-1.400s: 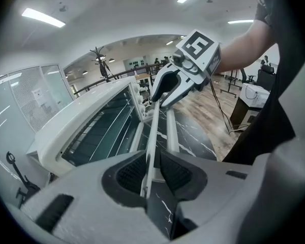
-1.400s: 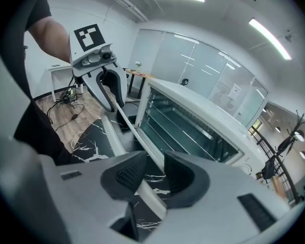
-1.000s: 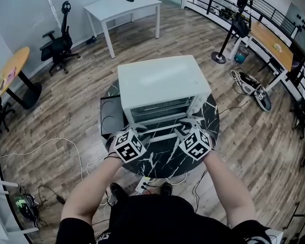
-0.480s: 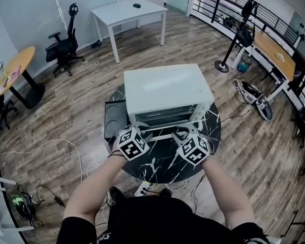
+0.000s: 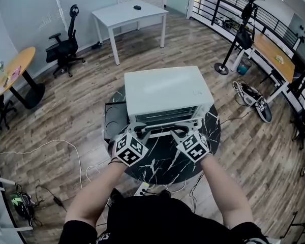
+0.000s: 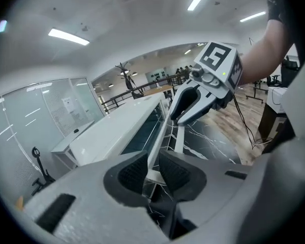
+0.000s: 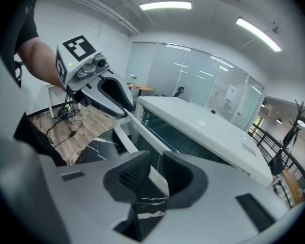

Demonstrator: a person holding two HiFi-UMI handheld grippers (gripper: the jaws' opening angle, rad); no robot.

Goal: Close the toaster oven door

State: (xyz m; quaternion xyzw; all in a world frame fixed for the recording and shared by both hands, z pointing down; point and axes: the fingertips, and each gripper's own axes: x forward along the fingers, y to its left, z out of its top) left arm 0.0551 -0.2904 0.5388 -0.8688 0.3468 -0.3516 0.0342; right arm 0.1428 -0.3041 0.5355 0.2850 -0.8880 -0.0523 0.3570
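Observation:
A white toaster oven [image 5: 168, 90] stands on a round black marble table [image 5: 165, 161]. Its glass door [image 5: 165, 120] is tilted up, partly open, with the white handle bar [image 5: 161, 131] along its front edge. My left gripper [image 5: 144, 134] holds the bar's left end; the bar [image 6: 157, 151] runs between its pads, and the jaws have just been closing on it. My right gripper [image 5: 181, 131] holds the right end, with the bar [image 7: 153, 177] between its pads; its jaws have just been opening a little. Each gripper view shows the other gripper: right [image 6: 185, 117], left [image 7: 123, 108].
A black tray [image 5: 114, 121] lies on the table left of the oven. Cables and a power strip [image 5: 142, 188] are on the floor under the table's near edge. A white desk [image 5: 129, 11], an office chair [image 5: 66, 44] and shoes [image 5: 251, 93] stand farther off.
Both grippers have risen and moved toward the oven with the handle bar. The door has swung up from nearly flat to a steeper tilt.

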